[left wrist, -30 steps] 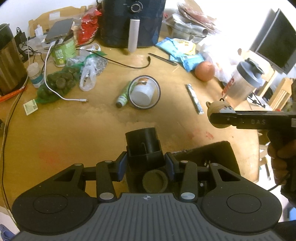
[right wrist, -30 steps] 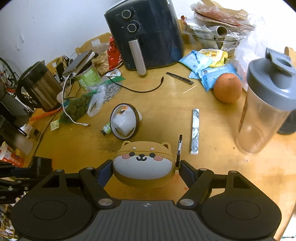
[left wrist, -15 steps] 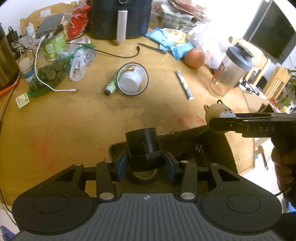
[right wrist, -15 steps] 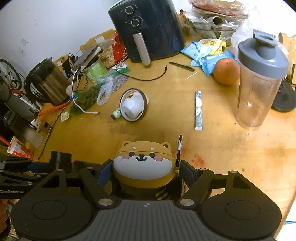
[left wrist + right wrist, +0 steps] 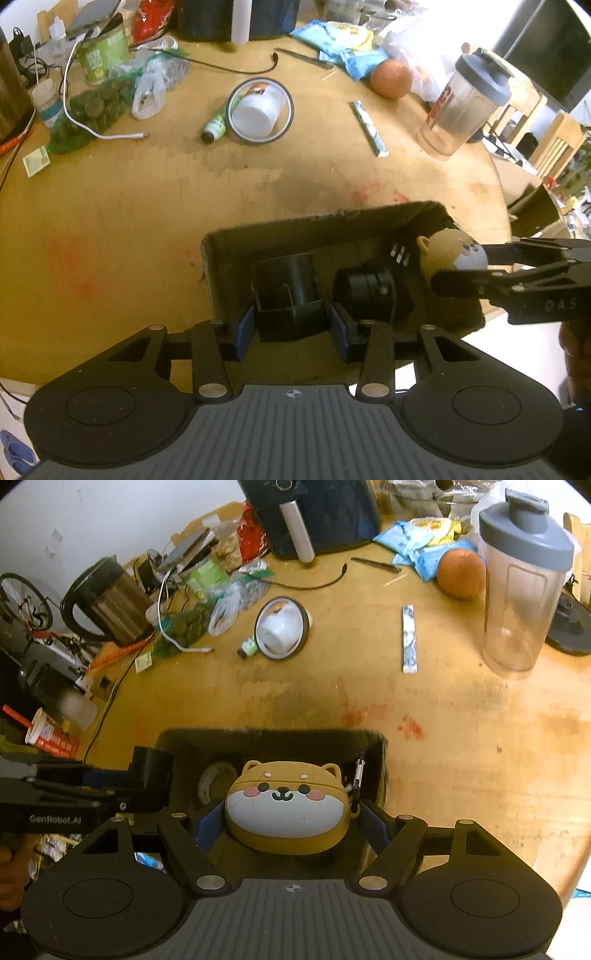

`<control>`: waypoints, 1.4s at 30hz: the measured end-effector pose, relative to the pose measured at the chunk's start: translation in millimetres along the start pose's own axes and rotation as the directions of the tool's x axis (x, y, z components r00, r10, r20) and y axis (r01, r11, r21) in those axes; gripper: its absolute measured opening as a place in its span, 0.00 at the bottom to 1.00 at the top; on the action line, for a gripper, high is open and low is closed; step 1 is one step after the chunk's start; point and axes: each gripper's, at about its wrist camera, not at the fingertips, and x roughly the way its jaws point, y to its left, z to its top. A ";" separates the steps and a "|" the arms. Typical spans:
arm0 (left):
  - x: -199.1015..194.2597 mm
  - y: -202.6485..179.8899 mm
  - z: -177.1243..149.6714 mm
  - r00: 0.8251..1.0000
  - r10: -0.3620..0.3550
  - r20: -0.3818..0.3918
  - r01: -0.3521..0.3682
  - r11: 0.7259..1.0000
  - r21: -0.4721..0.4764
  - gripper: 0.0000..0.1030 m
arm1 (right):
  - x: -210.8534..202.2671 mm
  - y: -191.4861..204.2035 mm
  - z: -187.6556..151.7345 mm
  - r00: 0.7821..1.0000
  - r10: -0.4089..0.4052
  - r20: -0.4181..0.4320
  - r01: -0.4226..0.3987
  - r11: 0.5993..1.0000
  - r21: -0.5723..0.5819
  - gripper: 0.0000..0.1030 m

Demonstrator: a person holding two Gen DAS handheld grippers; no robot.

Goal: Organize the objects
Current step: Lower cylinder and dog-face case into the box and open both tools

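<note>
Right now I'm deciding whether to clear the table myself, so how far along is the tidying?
Done: a dark round item already lies in the black box. In hand: the left tongs hold a black holder and the right tongs a dog-face case, both above the box. Left: the orange, sachet and shaker are still out.

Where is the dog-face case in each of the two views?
Left wrist: the dog-face case is at the right edge, held in the right gripper over the box.
Right wrist: the case is at centre bottom, between the fingers.
Shared landmark: the orange beside the shaker bottle.
</note>
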 end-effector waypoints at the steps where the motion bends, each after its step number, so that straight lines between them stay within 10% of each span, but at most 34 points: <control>1: 0.9 -0.2 -0.9 1.000 0.002 -0.005 -0.002 1.000 -0.001 0.41 | -0.1 0.2 -1.5 1.000 0.002 -0.008 -0.002 1.000 -0.004 0.77; 8: 7.3 -2.2 -6.4 0.999 0.021 -0.050 -0.020 1.000 0.007 0.43 | 0.4 8.0 -6.3 0.999 0.026 -0.036 -0.028 0.998 -0.062 1.00; 19: -4.5 0.1 -5.8 0.996 0.087 0.030 -0.087 0.996 -0.004 0.69 | -1.4 12.7 -3.5 0.999 -0.051 0.002 0.051 0.995 -0.082 1.00; 29: -14.1 -3.4 -0.7 0.982 0.132 0.134 -0.137 0.990 0.030 0.72 | -13.2 7.0 8.2 0.983 -0.131 0.126 0.143 0.986 -0.091 1.00; 42: -11.2 0.7 9.8 0.989 0.115 0.092 -0.119 0.992 0.039 0.72 | 10.3 5.0 30.3 0.959 -0.280 -0.044 0.270 0.949 -0.165 1.00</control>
